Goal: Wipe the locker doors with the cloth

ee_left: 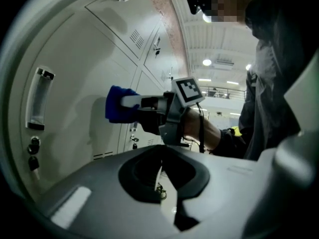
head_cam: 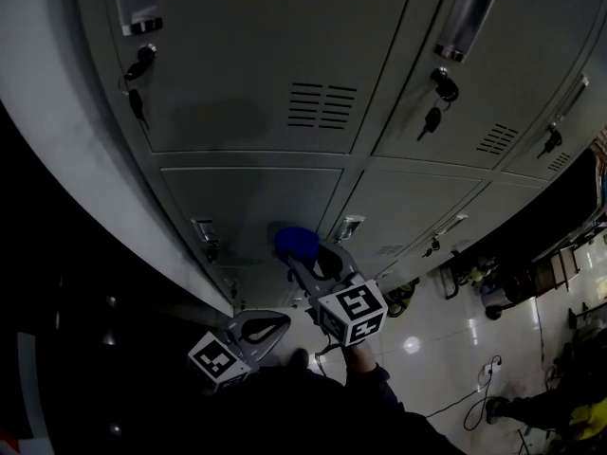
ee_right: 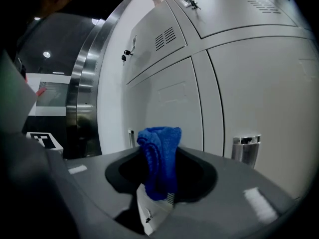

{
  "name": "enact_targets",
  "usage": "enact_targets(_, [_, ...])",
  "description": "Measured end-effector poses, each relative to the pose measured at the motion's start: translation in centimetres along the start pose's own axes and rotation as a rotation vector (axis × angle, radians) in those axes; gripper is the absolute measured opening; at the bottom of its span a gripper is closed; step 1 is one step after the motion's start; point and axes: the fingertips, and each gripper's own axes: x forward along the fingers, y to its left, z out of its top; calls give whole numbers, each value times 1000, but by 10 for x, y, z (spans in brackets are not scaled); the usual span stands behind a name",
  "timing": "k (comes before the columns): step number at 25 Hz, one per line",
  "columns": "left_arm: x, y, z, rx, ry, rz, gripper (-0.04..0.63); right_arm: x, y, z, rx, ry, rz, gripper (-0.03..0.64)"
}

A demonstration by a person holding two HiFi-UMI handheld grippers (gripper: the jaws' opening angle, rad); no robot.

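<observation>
Grey locker doors fill the head view; the lower middle door (head_cam: 248,205) is the nearest. My right gripper (head_cam: 303,257) is shut on a bunched blue cloth (head_cam: 296,243), which sits at that door's lower right part, close to or against it. In the right gripper view the cloth (ee_right: 160,156) stands up between the jaws, with the pale door (ee_right: 164,91) just behind it. My left gripper (head_cam: 275,327) hangs lower, near my body and away from the doors. Its jaws (ee_left: 160,169) meet with nothing held. The left gripper view shows the cloth (ee_left: 117,109) beside a door.
Keys hang from the locks (head_cam: 140,64) (head_cam: 442,87) on the upper doors, and chrome handles (head_cam: 467,13) (ee_right: 245,147) stick out. A curved steel column (head_cam: 57,150) borders the lockers on the left. Glossy floor (head_cam: 446,344) at the lower right carries cables and gear.
</observation>
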Motion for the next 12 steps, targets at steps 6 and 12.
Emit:
enact_targets(6, [-30,7,-1,16,-8,-35,-3,21,30,2,4,-1,-6,144])
enact_targets(12, [-68,23,3,14,-3,-15,-3,65,77,-7,0,19,47,144])
